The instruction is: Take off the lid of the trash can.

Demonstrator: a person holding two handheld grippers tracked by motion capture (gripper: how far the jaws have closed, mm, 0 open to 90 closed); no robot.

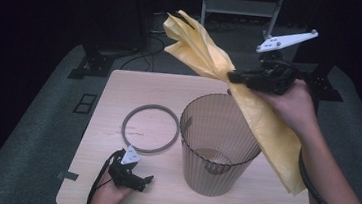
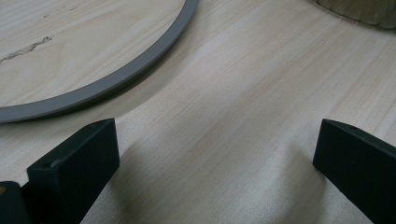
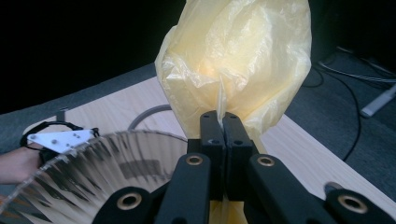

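Right gripper [image 3: 219, 122] view: jaws pinch yellow bag [image 3: 238, 56].

A pale wooden bench [image 1: 120, 83] stands on grey carpet [image 1: 30, 132] in a dark room. Black cables [image 1: 151, 49] trail across the floor behind it, near a grey metal shelf frame [image 1: 241, 7].

Bin [image 1: 219, 146] upright near table [image 1: 270, 201] centre. Ring [image 1: 150, 128] flat on the table, just left of the bin, apart from it. Left gripper [image 1: 134, 175] low at the near edge, in front of the ring. Right gripper [image 1: 236, 77] above the bin's far rim, bag [image 1: 262, 125] hanging from it outside the bin's right side.
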